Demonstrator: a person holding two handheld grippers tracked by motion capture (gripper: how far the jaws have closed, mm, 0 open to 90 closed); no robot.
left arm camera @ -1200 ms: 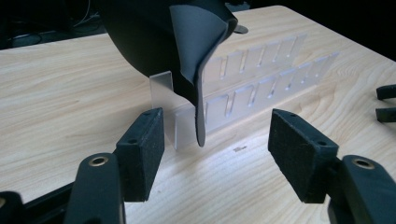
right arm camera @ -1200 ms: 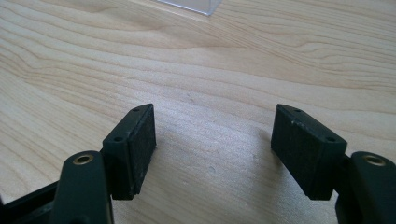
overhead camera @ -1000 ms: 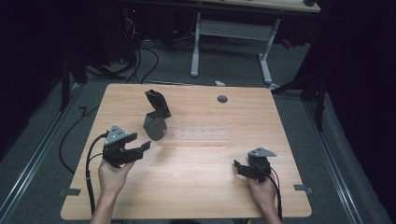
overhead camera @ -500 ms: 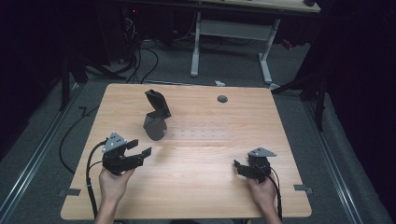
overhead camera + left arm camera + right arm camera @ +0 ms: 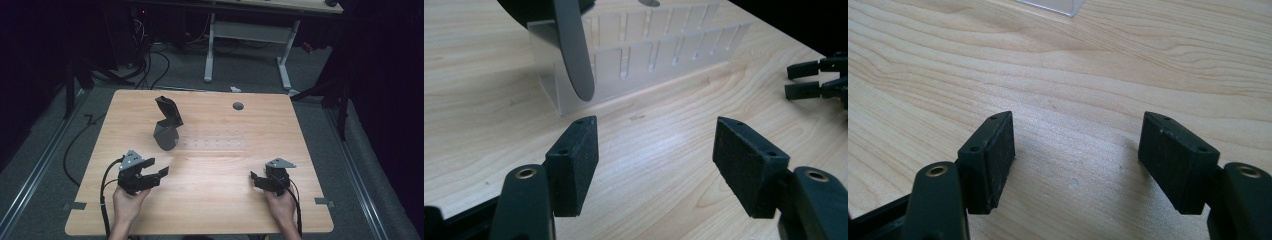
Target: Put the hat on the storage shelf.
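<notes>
A clear slotted rack [image 5: 210, 143] [image 5: 644, 60] lies across the middle of the wooden table [image 5: 225, 210]. At its left end a dark grey plate [image 5: 166, 136] [image 5: 574, 55] stands on edge in a slot. A second dark piece [image 5: 168, 110] leans up behind it. My left gripper [image 5: 157, 168] [image 5: 656, 160] is open near the front left and points at the rack's left end, a short way off, with nothing between its pads. My right gripper [image 5: 254, 180] [image 5: 1078, 160] is open low over bare wood at the front right. A corner of the rack [image 5: 1053, 6] shows ahead of it.
A round cable hole [image 5: 238, 106] sits in the tabletop at the back. Behind the table stand the white legs of another desk [image 5: 210, 50]. Cables [image 5: 150, 60] lie on the floor at the back left. My right gripper [image 5: 819, 80] is visible far right in the left gripper view.
The left hand has drawn its gripper back toward the table's front edge and lower, away from the rack. The right gripper has stayed where it was.
</notes>
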